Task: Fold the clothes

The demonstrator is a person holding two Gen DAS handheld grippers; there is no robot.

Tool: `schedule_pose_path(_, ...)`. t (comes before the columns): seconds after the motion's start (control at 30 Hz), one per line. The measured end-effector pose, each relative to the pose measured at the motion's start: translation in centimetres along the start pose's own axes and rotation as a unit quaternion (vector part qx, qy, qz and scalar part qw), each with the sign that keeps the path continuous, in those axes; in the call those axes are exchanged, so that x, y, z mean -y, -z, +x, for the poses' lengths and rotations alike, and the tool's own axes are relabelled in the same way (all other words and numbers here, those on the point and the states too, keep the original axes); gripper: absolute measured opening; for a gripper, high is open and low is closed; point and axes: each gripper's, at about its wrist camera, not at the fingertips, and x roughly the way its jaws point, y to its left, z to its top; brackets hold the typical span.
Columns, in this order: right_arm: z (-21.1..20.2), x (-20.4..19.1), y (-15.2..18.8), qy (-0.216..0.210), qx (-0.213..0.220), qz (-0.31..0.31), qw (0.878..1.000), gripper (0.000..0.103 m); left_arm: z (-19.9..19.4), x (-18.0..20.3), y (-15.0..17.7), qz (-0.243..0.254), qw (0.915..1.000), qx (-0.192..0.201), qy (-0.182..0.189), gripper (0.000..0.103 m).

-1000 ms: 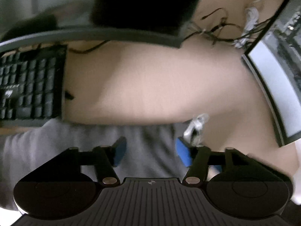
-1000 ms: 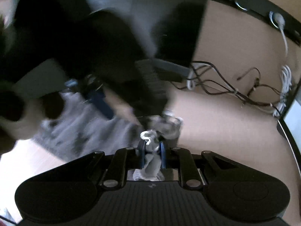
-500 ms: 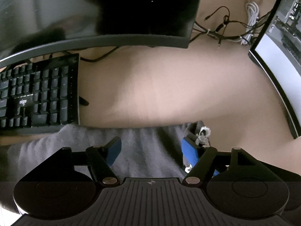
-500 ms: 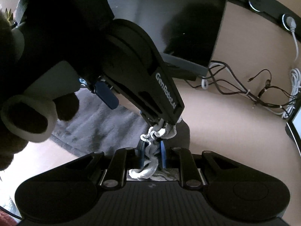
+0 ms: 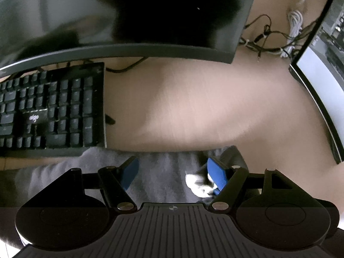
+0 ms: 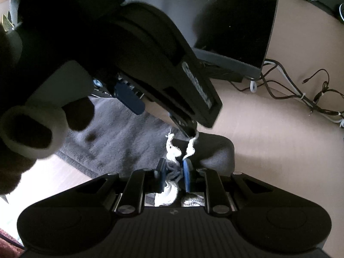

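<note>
A grey garment [image 5: 163, 169] with a white drawstring [image 5: 200, 185] lies on the desk's near edge. My left gripper [image 5: 172, 172] is open just above it, its blue pads [image 5: 216, 176] straddling the cloth, the drawstring by the right pad. In the right wrist view the garment [image 6: 120, 137] lies flat to the left. My right gripper [image 6: 174, 172] is nearly shut on the white drawstring [image 6: 172, 150] and a bunch of grey cloth. The left gripper's black body [image 6: 150, 60] hangs close above it, touching the drawstring.
A black keyboard [image 5: 49, 109] lies at the left, touching the garment's far edge. A dark monitor [image 5: 129, 15] stands behind, a second lit monitor [image 5: 318, 86] at the right. Tangled cables [image 6: 301, 99] lie at the back. Bare tan desk [image 5: 204, 107] lies between.
My left gripper moved forward over the garment, bringing the drawstring beside its right pad. My right gripper's pads have parted slightly around the drawstring, and the garment's corner has slackened.
</note>
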Motion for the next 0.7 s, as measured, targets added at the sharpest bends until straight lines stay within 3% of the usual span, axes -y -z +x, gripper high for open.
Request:
schedule_pose_path(0.3,0.0,0.7,-0.3,-0.010,-0.003,0.012,1.000,0.017,2.6,0.6,0.2,0.022,0.9993,-0.027,-0.013,0.078)
schedule_pose_path(0.7,-1.1,1.5,-0.4,-0.039,0.004,0.045,0.998,0.017,3.1,0.8,0.5,0.040,0.9988,-0.018,-0.020,0.087)
